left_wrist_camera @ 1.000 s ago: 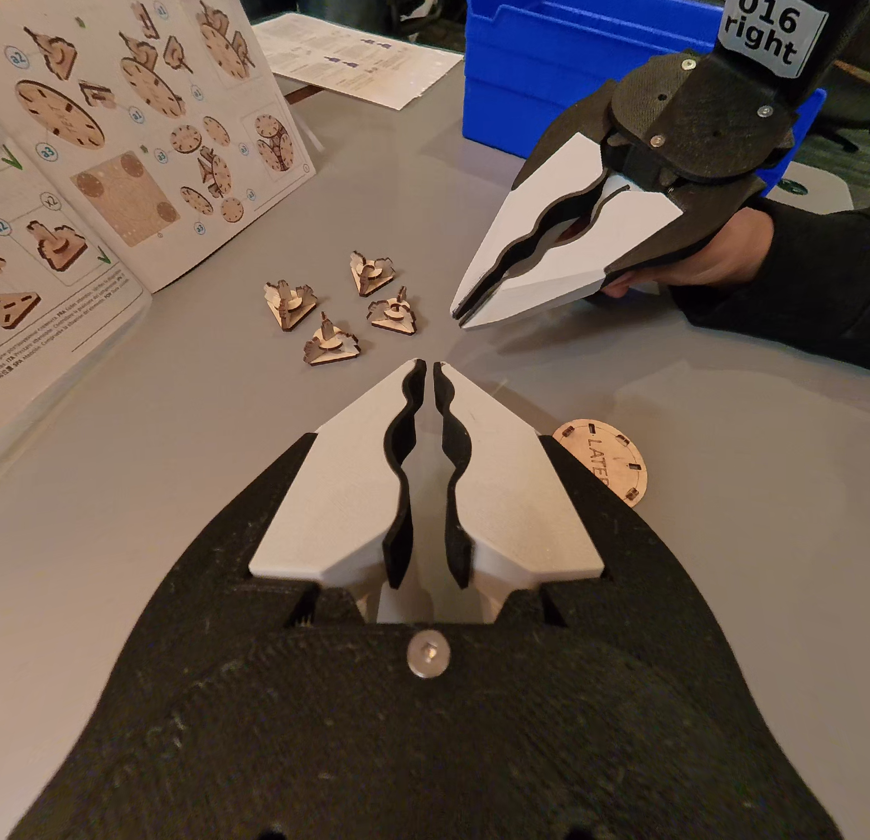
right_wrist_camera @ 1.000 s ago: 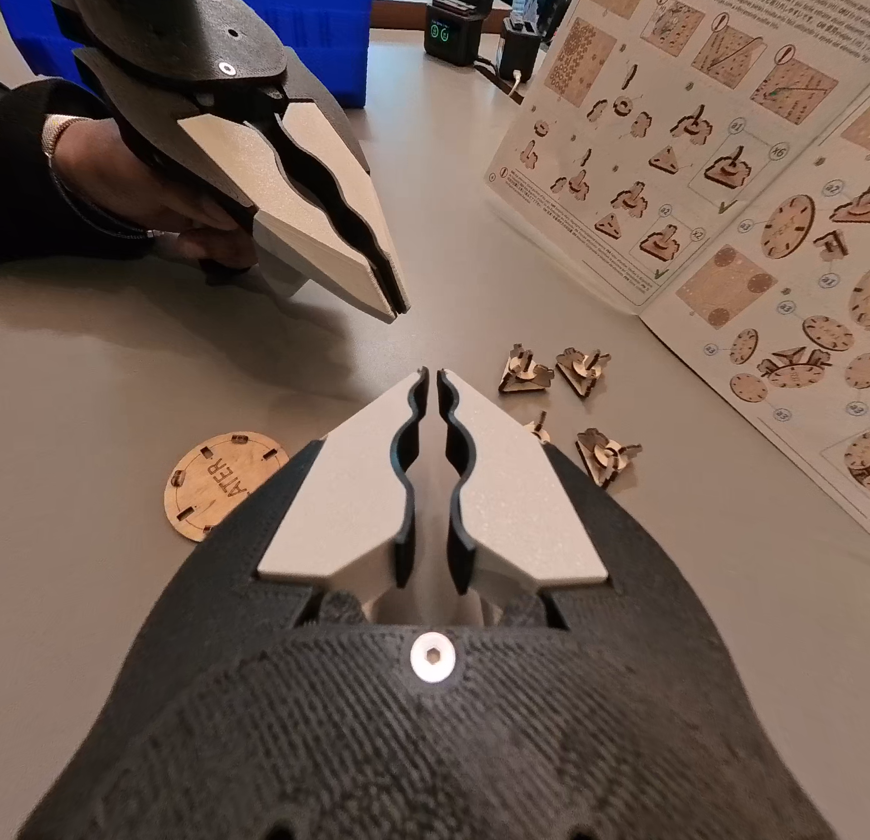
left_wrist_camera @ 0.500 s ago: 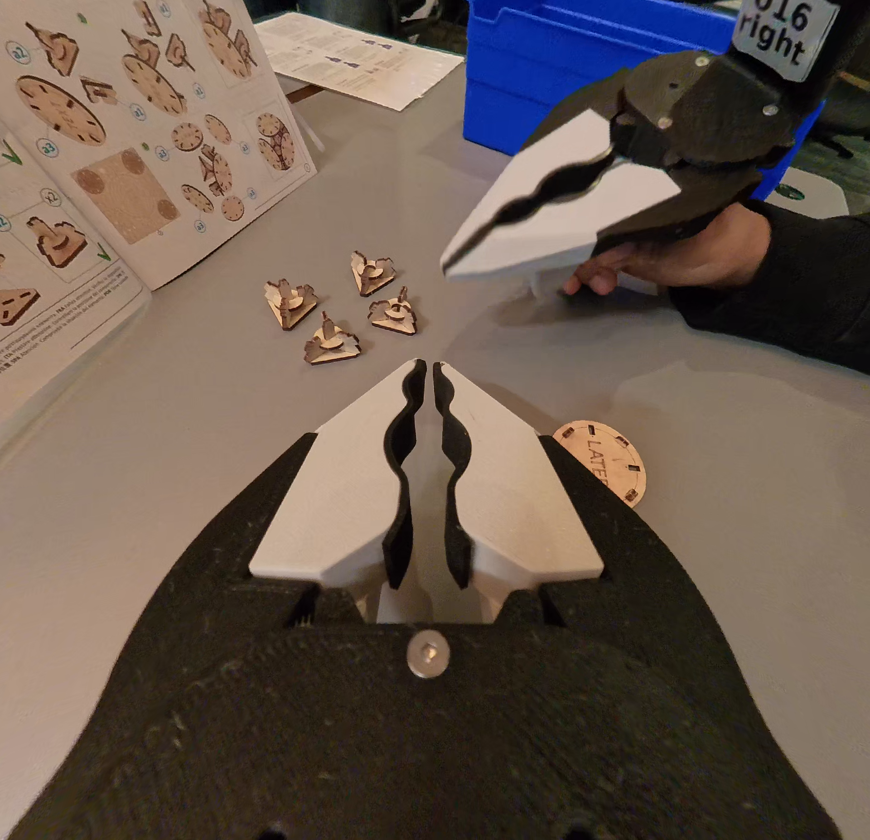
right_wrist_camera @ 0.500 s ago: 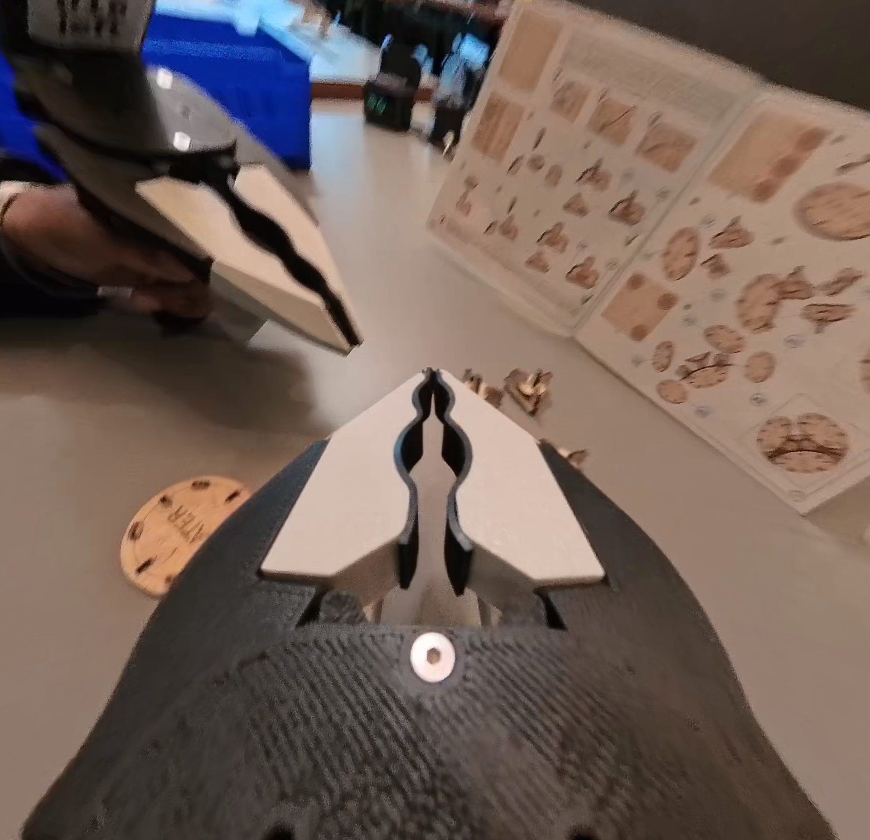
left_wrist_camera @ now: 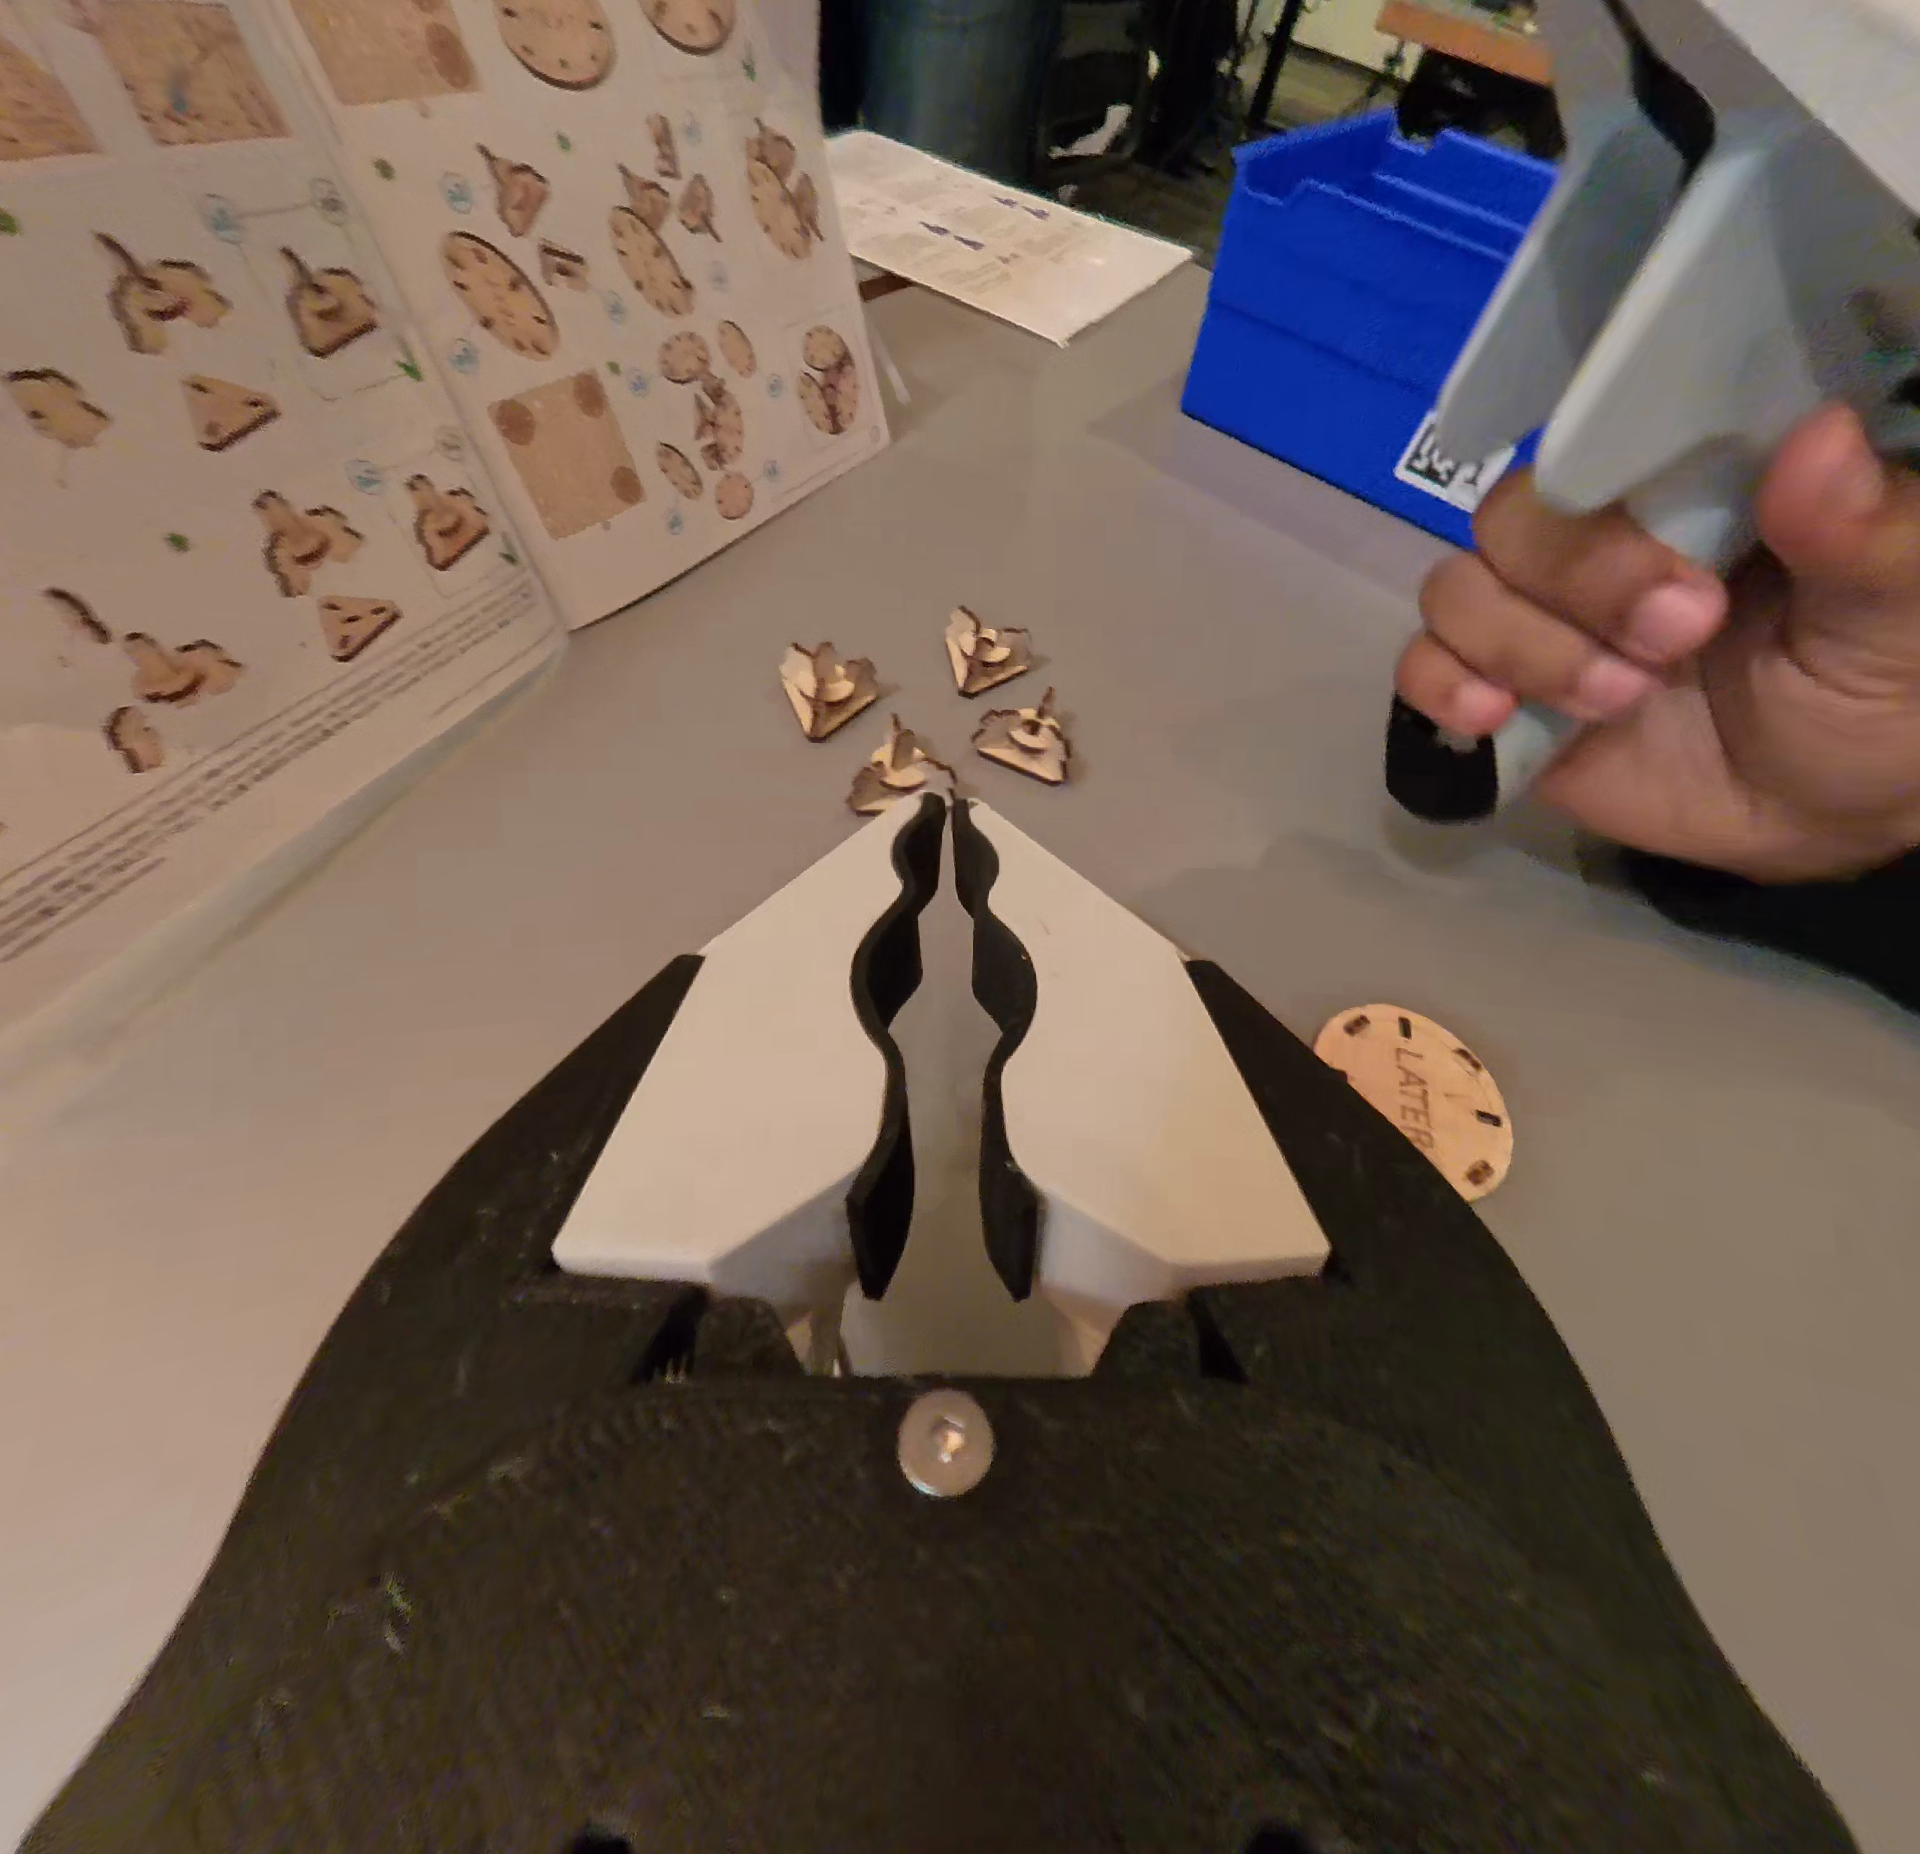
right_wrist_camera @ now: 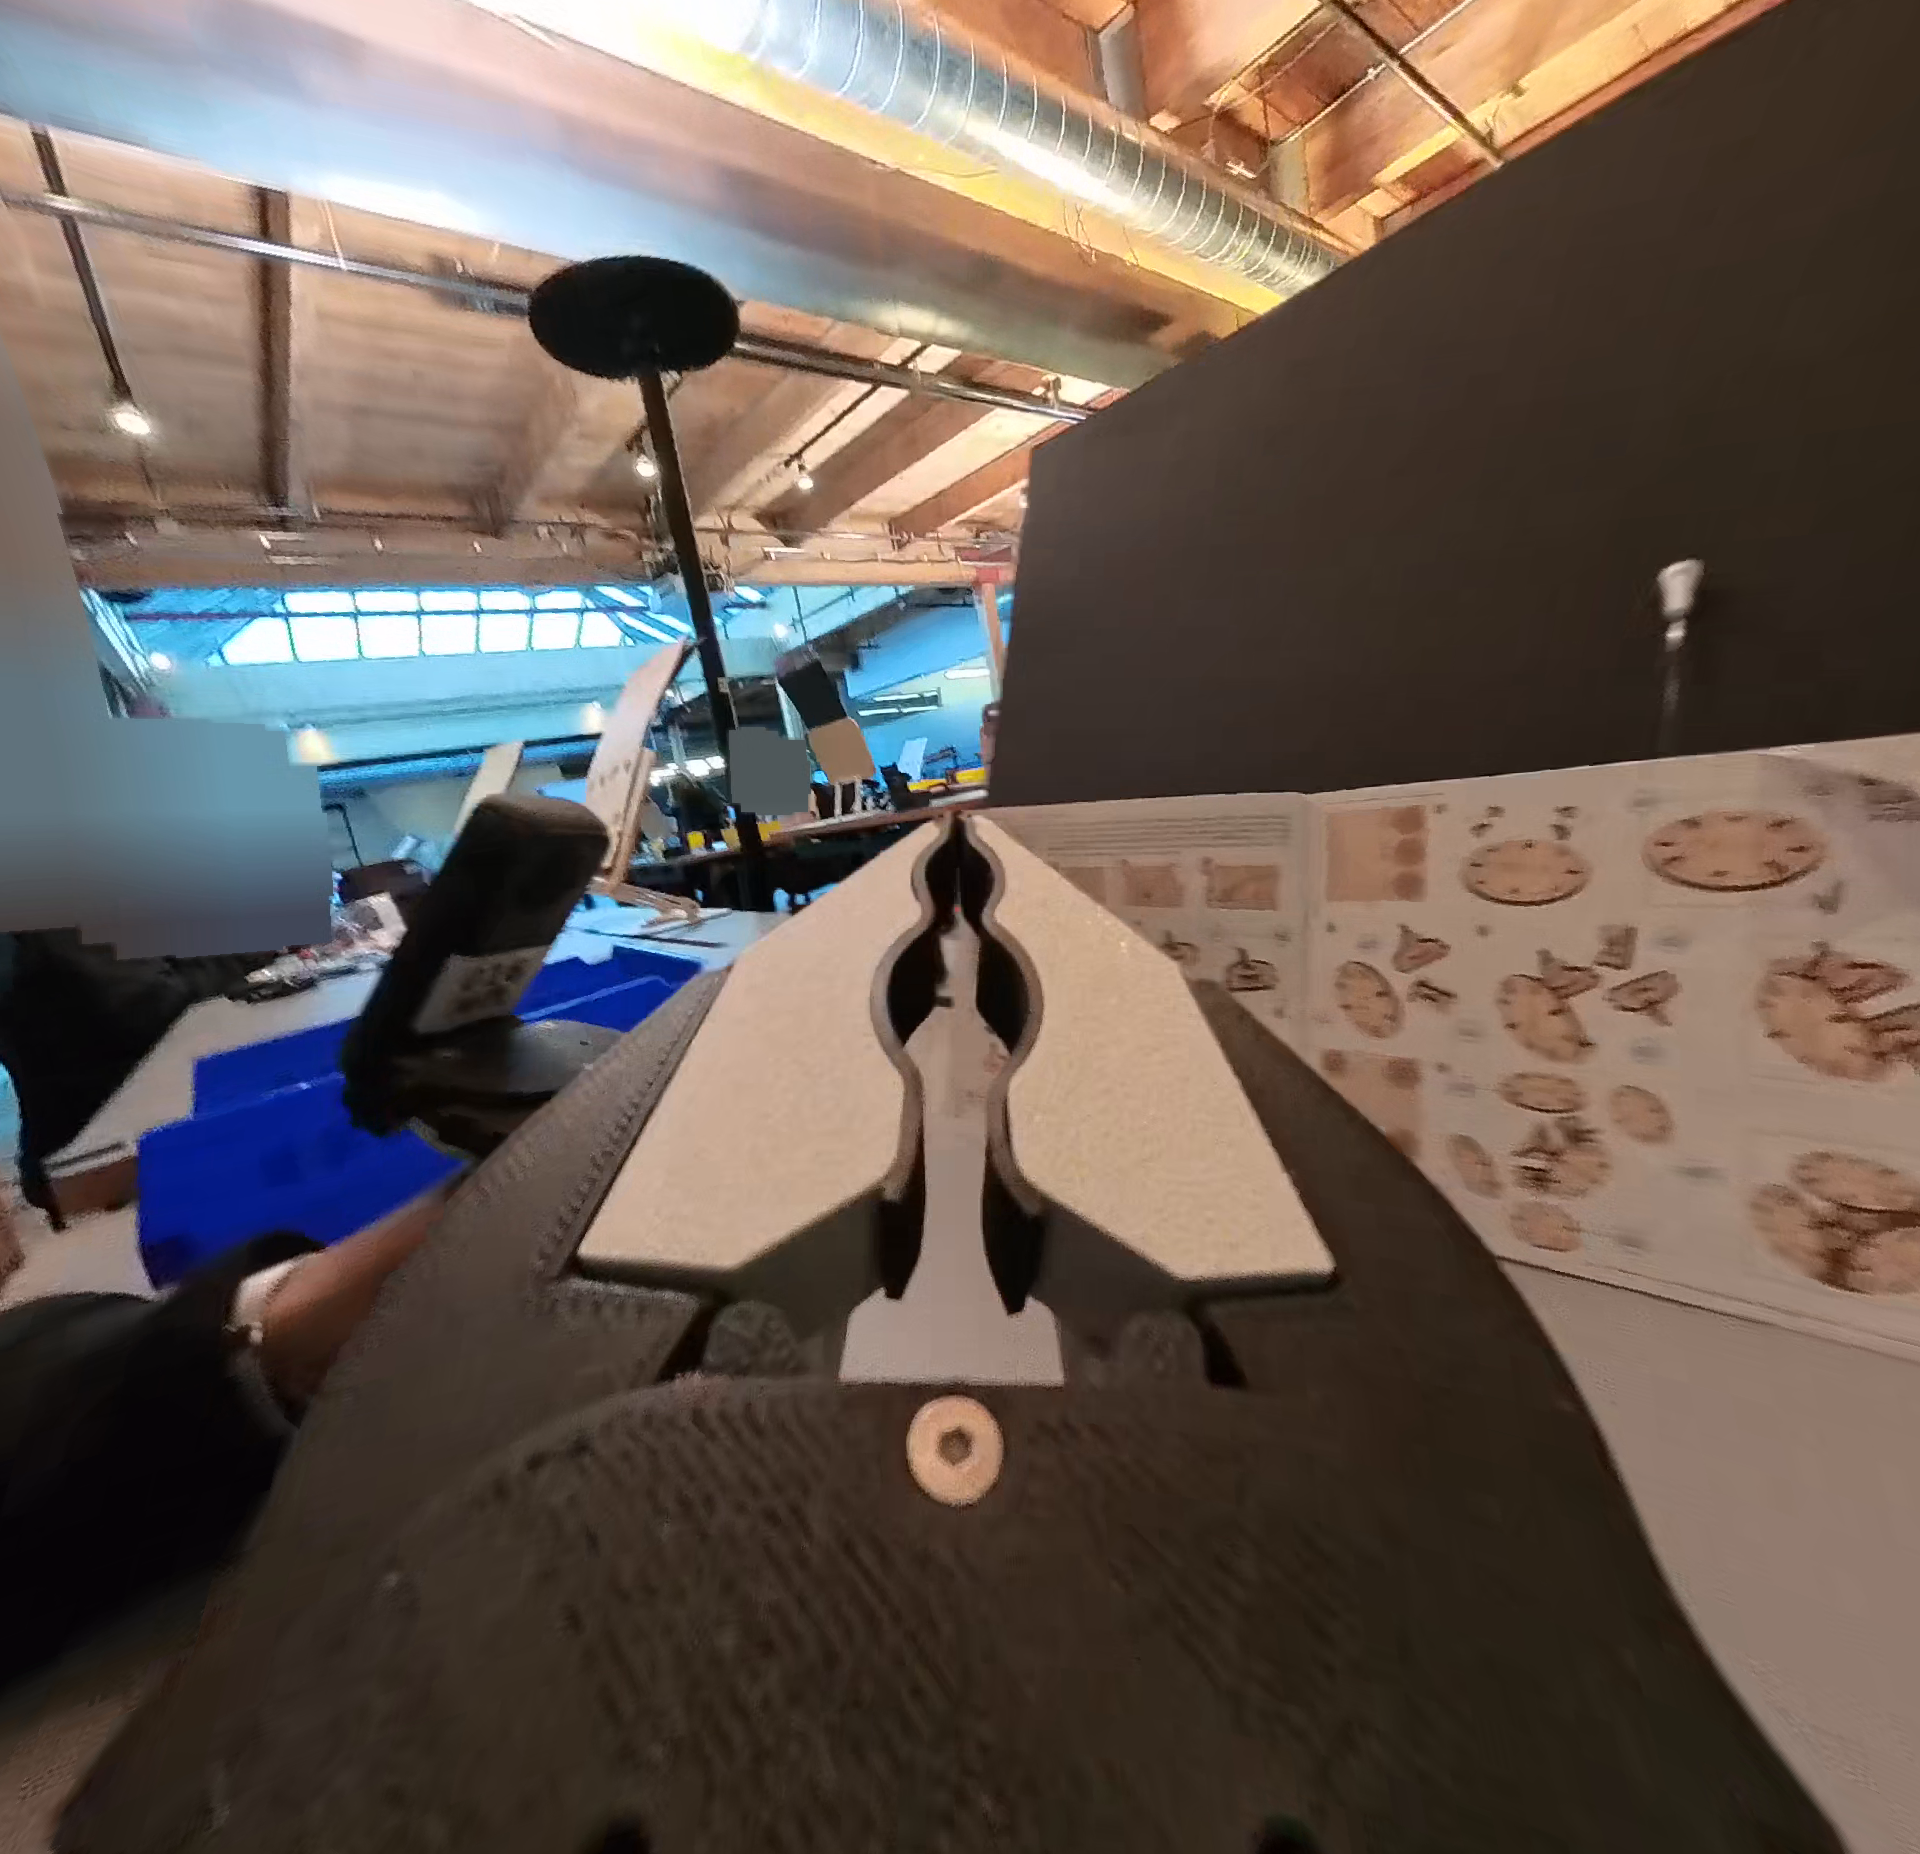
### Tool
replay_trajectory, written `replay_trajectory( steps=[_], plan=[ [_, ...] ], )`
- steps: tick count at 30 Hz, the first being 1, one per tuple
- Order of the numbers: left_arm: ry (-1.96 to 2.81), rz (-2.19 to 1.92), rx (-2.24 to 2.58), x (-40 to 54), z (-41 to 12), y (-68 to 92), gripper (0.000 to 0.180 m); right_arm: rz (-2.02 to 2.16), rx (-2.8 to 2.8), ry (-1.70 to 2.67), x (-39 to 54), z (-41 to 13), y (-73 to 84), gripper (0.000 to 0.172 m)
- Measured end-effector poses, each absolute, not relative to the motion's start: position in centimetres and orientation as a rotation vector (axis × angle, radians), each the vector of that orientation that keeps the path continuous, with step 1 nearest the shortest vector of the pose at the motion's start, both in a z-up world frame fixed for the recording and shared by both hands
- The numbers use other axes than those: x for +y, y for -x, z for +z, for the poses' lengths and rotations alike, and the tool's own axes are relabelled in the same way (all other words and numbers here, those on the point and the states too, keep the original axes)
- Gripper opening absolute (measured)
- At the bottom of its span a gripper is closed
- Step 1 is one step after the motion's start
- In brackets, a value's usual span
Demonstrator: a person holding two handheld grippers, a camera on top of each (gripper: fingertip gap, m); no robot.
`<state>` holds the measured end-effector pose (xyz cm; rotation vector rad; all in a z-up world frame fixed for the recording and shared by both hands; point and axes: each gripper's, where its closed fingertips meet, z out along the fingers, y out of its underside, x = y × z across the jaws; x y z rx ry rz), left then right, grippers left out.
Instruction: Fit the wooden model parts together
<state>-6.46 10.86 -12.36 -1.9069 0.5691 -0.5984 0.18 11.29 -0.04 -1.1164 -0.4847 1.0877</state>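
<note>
In the left wrist view my left gripper [left_wrist_camera: 948, 805] is shut, low over the grey table [left_wrist_camera: 520, 973]. Its tips are just short of the nearest of several small triangular wooden pieces [left_wrist_camera: 896, 765]; others lie beyond [left_wrist_camera: 828, 687] [left_wrist_camera: 985, 646] [left_wrist_camera: 1023, 739]. A round wooden disc [left_wrist_camera: 1418, 1098] lies to its right. The right gripper's grey fingers [left_wrist_camera: 1621, 277] show from below at the upper right, lifted, with a hand [left_wrist_camera: 1662, 641] on the grip. In the right wrist view my right gripper [right_wrist_camera: 954, 825] is shut, tilted up towards the ceiling and well above the table.
An open instruction booklet [left_wrist_camera: 364, 350] stands at the left; it also shows in the right wrist view [right_wrist_camera: 1558, 973]. A blue bin [left_wrist_camera: 1361, 277] sits at the back right. A paper sheet [left_wrist_camera: 997, 235] lies behind. A black panel [right_wrist_camera: 1455, 454] stands behind the booklet. There is about 15 cm between the tips of the two grippers. The round wooden disc [left_wrist_camera: 1418, 1098] lies some 15 cm from my left tips, 20 cm from my right tips.
The right gripper rose and tilted upward, so its view swung from the table to the ceiling; it stayed shut. The left gripper moved forward to the wooden pieces and its tips came closer together.
</note>
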Motion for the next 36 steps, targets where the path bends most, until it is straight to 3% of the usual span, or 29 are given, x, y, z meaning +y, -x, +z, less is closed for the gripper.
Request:
replay_trajectory(
  steps=[7, 14, 28, 32, 36],
  plan=[
    [1.878, -0.720, 0.398, 11.7, -11.0, 8.5, 0.000, 1.284, -0.519, 1.254, 8.2, -2.7, 7.4, 0.000],
    [1.882, -0.815, 0.294, 12.3, -11.0, 9.6, 0.001, 1.077, -0.682, 1.346, 7.6, -6.2, 9.8, 0.000],
    [1.863, -0.752, 0.372, 12.0, -10.7, 9.0, 0.001, 0.944, -0.751, 1.243, 6.7, -4.7, 9.6, 0.000],
    [1.791, -0.683, 0.427, 11.4, -7.9, 9.9, 0.000, 0.931, -0.774, 1.245, 6.4, -5.1, 9.6, 0.000],
    [1.667, -0.682, 0.478, 8.2, -1.6, 11.6, 0.000, 0.934, -0.752, 1.230, 6.6, -4.4, 9.3, 0.000]
  ],
)
